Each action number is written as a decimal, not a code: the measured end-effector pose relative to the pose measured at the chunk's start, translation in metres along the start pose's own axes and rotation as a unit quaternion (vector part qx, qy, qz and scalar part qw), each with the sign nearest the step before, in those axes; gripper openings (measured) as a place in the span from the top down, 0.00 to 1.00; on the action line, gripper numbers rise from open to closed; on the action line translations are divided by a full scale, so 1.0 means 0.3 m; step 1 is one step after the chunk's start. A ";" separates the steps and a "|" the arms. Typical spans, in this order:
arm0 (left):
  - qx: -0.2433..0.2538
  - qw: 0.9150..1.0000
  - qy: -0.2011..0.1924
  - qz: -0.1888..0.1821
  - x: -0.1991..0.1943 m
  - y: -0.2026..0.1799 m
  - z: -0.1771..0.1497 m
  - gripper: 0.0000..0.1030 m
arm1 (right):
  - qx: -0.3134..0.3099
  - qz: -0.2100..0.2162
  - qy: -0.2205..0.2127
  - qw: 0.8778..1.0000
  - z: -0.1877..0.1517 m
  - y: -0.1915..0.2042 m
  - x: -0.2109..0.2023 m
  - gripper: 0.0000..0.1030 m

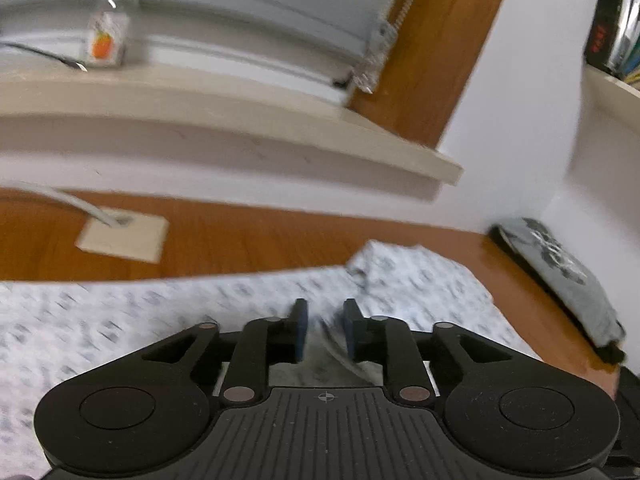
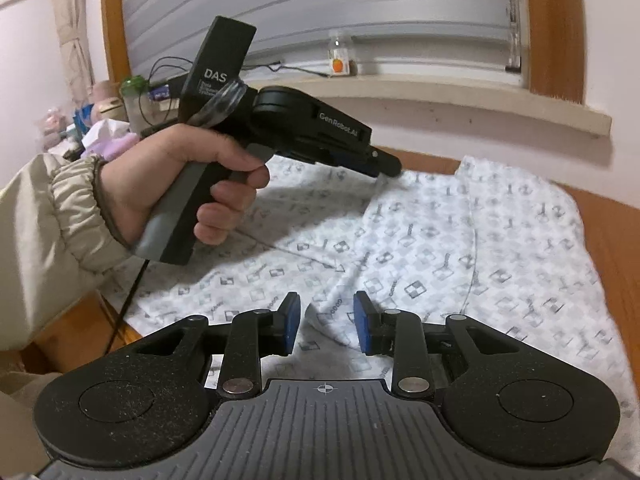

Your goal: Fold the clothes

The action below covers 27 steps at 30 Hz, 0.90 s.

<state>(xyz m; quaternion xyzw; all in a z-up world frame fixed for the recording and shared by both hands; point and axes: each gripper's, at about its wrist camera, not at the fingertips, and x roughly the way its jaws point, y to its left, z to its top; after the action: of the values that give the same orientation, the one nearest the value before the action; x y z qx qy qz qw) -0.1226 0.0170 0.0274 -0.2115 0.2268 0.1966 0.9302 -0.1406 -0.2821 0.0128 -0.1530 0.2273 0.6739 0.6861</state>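
The white patterned garment lay spread flat on the wooden table, printed all over with small grey squares and marks. The right gripper hovered low over its near part, jaws parted with blue pads showing; a raised fold of the cloth ran up between the pads, but neither pad pressed on it, so nothing was clamped. Ahead and to the left of that claw, a hand in a beige sleeve held the handle of the left gripper, whose tip touched or nearly touched the garment's far edge.

In the blurred left wrist view, the left gripper also stood partly open, its pads apart with a ridge of the same cloth between them; contact could not be told through the blur. Ahead of it ran the garment's far edge, and beyond that bare table with a cream socket plate to the left. To its right, near the wall, lay a folded grey garment with a dark print. Further ahead, a windowsill carried a small jar with an orange label.
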 end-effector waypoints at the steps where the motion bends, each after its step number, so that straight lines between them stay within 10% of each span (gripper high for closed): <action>1: 0.003 1.000 -0.006 0.002 -0.004 0.000 0.011 0.61 | -0.001 -0.001 -0.006 1.000 0.006 0.001 -0.015 0.70; 11: 0.112 0.992 0.022 -0.053 0.174 -0.225 0.139 0.59 | 0.009 -0.113 -0.035 0.993 0.041 -0.141 -0.087 0.67; 17: 0.220 0.971 0.090 0.009 0.329 -0.303 0.070 0.66 | 0.041 -0.124 0.002 0.992 -0.053 -0.218 -0.061 0.64; 27: 0.191 0.981 0.035 0.005 0.302 -0.297 0.116 0.66 | 0.043 -0.110 -0.016 0.993 -0.115 -0.211 -0.069 0.64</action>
<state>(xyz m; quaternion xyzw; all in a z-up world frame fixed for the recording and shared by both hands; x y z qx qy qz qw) 0.0045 -0.0160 0.0369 -0.0361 0.2935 0.1465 0.9440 -0.0810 -0.3203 -0.0119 -0.1370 0.2267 0.5861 0.7657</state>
